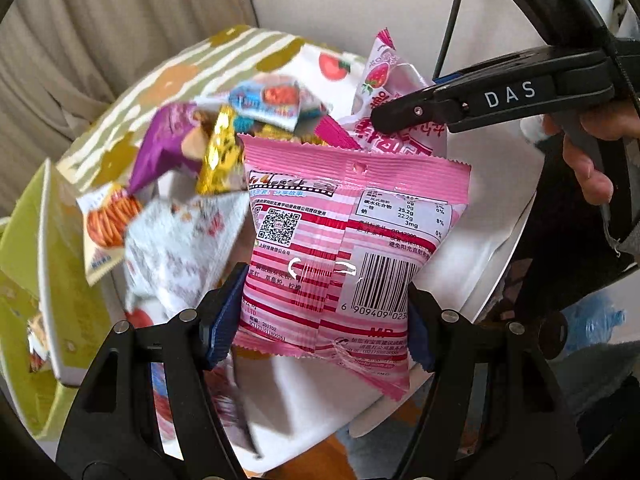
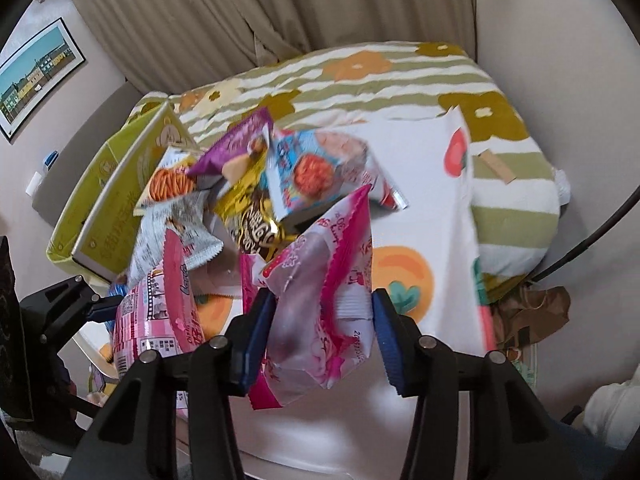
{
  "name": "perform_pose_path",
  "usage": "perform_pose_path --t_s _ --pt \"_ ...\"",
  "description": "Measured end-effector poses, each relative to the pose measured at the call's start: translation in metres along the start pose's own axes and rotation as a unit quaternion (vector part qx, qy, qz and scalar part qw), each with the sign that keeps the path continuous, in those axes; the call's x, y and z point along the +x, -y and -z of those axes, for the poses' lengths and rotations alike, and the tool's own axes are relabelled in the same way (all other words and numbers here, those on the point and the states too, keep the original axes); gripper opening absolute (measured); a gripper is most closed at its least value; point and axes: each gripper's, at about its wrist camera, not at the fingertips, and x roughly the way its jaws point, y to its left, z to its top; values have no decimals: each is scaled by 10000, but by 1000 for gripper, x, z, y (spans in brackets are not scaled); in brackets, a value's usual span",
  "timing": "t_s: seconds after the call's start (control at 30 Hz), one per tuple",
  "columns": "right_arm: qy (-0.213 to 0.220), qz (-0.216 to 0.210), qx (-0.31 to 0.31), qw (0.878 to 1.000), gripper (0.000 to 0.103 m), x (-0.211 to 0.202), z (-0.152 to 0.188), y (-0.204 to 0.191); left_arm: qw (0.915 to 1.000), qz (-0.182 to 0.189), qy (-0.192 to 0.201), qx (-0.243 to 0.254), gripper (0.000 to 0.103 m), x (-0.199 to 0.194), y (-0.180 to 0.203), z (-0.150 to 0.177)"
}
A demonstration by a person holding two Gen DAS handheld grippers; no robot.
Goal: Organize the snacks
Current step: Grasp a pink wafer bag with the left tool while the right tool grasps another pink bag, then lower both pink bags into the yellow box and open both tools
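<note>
On the fruit-print cloth [image 2: 432, 216] I see the green box [image 2: 100, 188] at left, the snack pile [image 2: 248, 176] beside it still unsorted. My left gripper [image 1: 320, 316] clamps a pink striped packet [image 1: 352, 240]; my right gripper [image 2: 324, 336] grips a strawberry packet [image 2: 320, 280], so I judge sorting barely begun.

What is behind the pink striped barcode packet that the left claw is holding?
Behind the pink striped packet, held by the left claw, lies a snack pile: purple packet, gold packet, strawberry packet in the right claw. The cloth directly behind it is hidden.
</note>
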Motion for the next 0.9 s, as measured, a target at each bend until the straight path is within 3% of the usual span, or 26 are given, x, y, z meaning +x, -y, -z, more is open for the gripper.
perform_pose_path --t_s 0.2,0.5,0.73,0.9 --pt "239 107 9 9997 46 -27 -12 2 9996 -85 236 -126 66 -26 1 -14" --pt "672 139 -130 9976 46 -73 -51 -13 9951 -488 626 -587 66 -75 -38 -33" --pt "922 -39 -343 9951 46 -83 -85 -52 9849 -931 838 -1193 66 -114 -99 -21" --pt "1048 -318 -637 9919 46 -77 -107 -102 9723 -1414 860 -1653 66 -142 -156 0"
